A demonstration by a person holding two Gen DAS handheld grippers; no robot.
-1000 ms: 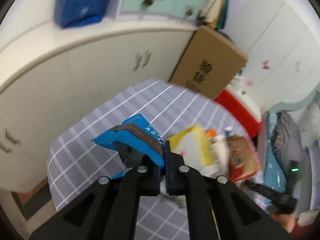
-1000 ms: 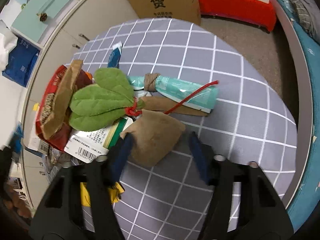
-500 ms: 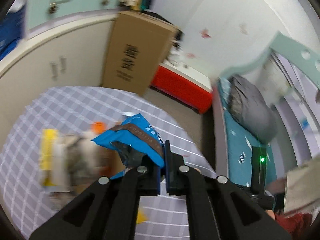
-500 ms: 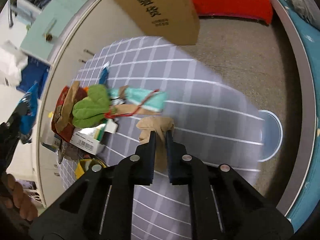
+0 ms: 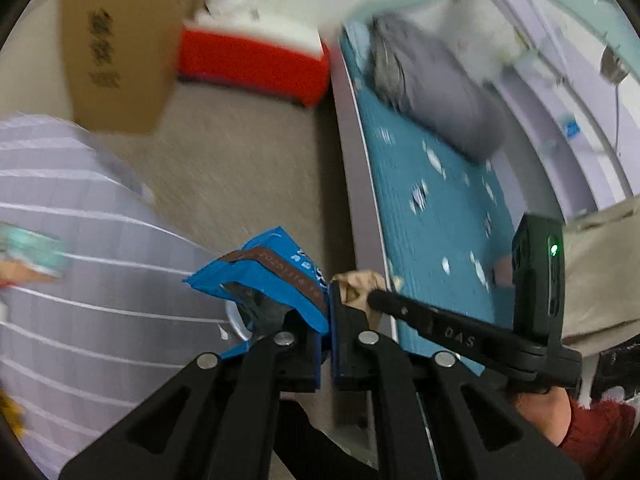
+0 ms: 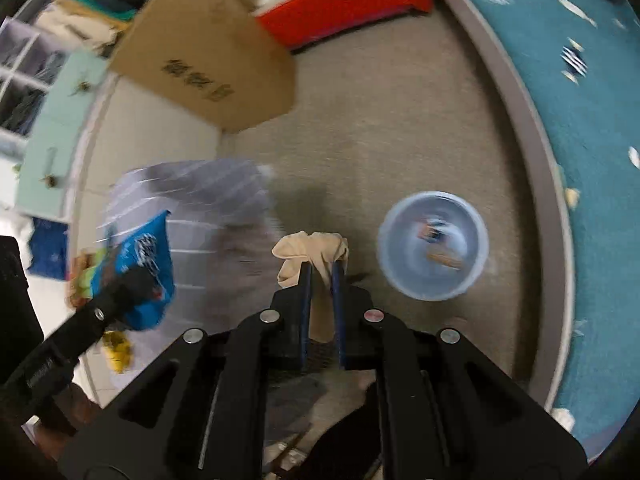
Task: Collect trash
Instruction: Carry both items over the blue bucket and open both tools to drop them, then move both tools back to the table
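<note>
The crumpled beige paper wad (image 6: 310,248), just lifted off the grey checked tabletop (image 6: 208,200), is now clenched in the right gripper (image 6: 320,280) fingers near the pale blue round plastic bin (image 6: 434,246) on the floor, while the torn blue foil snack wrapper (image 5: 276,276) is clamped by the left gripper (image 5: 326,320), so both are ready for dropping.

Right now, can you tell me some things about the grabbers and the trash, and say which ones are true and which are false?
1. The left gripper is shut on a blue snack wrapper. True.
2. The right gripper is empty. False: its fingers pinch a crumpled tan paper.
3. The round bin on the floor already has something in it. True.
4. The bin is red. False: it is pale blue.
5. A cardboard box stands on the floor. True.
</note>
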